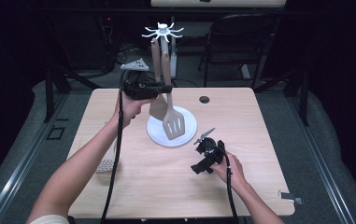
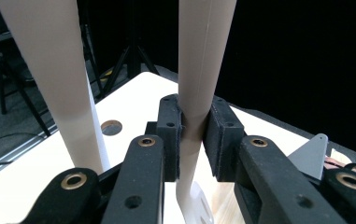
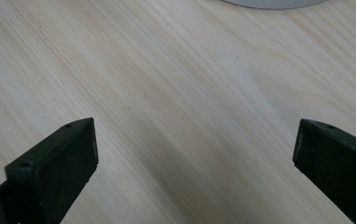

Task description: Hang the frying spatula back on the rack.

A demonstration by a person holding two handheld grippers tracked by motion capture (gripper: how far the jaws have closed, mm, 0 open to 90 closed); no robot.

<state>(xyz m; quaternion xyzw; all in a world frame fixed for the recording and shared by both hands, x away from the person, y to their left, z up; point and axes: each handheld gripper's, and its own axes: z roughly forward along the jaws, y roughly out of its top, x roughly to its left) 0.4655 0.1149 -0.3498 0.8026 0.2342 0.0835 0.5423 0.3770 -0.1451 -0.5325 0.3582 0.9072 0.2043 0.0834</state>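
We are looking down on one wooden desk [image 1: 133, 196] and counting two grippers over it. The left gripper [image 1: 165, 88] is raised above the far half of the desk, and its jaws are clamping the handle of a beige slotted spatula [image 1: 172, 122]; in the left gripper view we are seeing both pads pressing that handle [image 2: 199, 84] from either side. The spatula's slotted blade is hanging over the white round base [image 1: 157, 133] of one utensil stand [image 1: 163, 31], which is sitting at the middle of the desk, toward its far edge.

We are counting two beige utensils at the stand: the gripped spatula and a second beige utensil [image 1: 156, 103] just beside it on the left, its handle [image 2: 56, 79] rising close to the jaws without being between them. The stand's white top is spreading out in a ring of hook arms; the exact number of arms we cannot tell.

The right gripper [image 1: 197, 169] is lying low near the right half of the desk, toward the near edge, well apart from the stand. Its jaws are standing wide, with bare wood [image 3: 185, 116] between them.

One white perforated utensil [image 1: 105, 164] is lying near the desk's left edge, partly behind the left forearm. One round cable hole [image 1: 204, 99] is showing near the far edge.
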